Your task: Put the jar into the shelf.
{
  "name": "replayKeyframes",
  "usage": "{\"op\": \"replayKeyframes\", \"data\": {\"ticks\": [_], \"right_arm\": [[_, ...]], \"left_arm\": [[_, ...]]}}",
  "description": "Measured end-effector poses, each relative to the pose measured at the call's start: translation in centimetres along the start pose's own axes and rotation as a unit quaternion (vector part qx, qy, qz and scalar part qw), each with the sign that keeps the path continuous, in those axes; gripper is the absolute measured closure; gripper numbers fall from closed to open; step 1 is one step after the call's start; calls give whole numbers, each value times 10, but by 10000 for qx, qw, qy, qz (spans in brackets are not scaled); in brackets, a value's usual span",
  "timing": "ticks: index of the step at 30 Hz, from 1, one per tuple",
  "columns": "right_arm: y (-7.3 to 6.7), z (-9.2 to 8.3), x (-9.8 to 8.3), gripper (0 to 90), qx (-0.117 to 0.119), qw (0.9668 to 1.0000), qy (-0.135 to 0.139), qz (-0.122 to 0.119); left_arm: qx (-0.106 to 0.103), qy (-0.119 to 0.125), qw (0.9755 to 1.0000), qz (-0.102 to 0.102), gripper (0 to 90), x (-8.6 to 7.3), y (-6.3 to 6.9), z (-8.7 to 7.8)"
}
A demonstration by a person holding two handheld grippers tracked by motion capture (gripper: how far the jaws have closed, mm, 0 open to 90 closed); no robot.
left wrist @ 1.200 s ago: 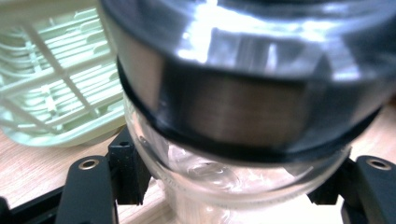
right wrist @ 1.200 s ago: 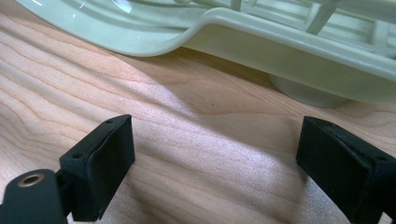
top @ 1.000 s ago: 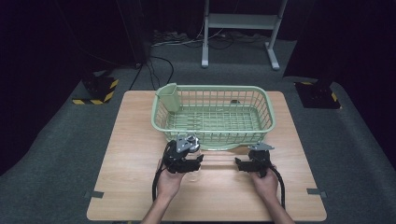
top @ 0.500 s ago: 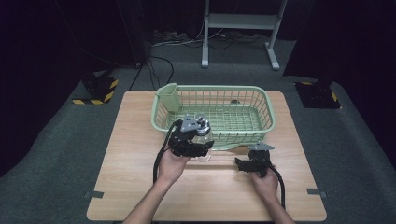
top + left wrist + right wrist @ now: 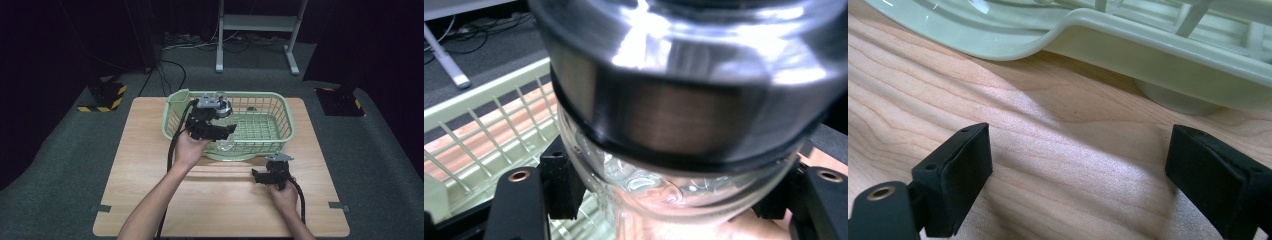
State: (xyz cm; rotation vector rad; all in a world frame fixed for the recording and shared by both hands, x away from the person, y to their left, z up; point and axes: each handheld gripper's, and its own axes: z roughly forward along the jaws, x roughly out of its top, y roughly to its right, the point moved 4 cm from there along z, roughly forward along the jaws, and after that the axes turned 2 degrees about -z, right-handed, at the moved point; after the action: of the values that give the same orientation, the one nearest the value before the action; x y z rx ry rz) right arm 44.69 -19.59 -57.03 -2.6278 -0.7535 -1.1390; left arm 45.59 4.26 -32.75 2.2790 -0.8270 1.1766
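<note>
Basket (image 5: 260, 107) set on table (image 5: 150, 150), toward far edge, centred. Glass jar (image 5: 222, 145) held in left gripper (image 5: 220, 131) above near-left part of basket, over its near rim. Jar's lid (image 5: 684, 90) seen close before camera in left gripper view, glass body clamped between jaws. Right gripper (image 5: 265, 176) rested on table before basket, near its right corner, jaws apart, nothing between them.

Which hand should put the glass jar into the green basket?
The left. Its gripper is shut on the glass jar, held above the green basket. The right gripper sits open on the wooden table beside the basket.
</note>
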Motion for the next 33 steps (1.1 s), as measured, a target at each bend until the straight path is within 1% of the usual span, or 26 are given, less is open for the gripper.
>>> {"op": "replayKeyframes", "data": {"ticks": [3,6,7,8,10,13,16,21,24,25,26,31,33], "right_arm": [[0,0,0,111,1,10000,3,-5],[0,0,0,111,-1,10000,0,3],[0,0,0,111,-1,10000,0,3],[0,0,0,111,0,10000,1,3],[0,0,0,111,6,10000,5,-4],[0,0,0,111,8,10000,6,14],[0,0,0,111,3,10000,8,10],[0,0,0,111,2,10000,8,5],[0,0,0,111,4,10000,18,-10],[0,0,0,111,-3,10000,17,-7],[0,0,0,111,-2,10000,17,-8],[0,0,0,110,0,10000,22,-13],[0,0,0,110,-1,10000,21,-14]], "left_arm": [[78,10,10000,-51,317,8,-8,8],[90,19,9999,-118,317,15,-16,19],[90,19,9999,-118,317,15,-16,19],[110,9,9999,-108,317,16,-18,22],[178,-84,9998,-37,317,17,-21,32],[161,-152,9998,-29,317,18,-25,43],[252,-245,9994,27,317,20,-30,56],[386,-428,9983,-35,316,20,-41,81],[494,-615,9969,-4,316,18,-48,96],[494,-615,9969,-4,316,18,-48,96],[527,-668,9964,-30,317,16,-53,104],[518,-692,9961,-195,316,15,-65,125],[557,-751,9953,-235,316,14,-69,133]]}}
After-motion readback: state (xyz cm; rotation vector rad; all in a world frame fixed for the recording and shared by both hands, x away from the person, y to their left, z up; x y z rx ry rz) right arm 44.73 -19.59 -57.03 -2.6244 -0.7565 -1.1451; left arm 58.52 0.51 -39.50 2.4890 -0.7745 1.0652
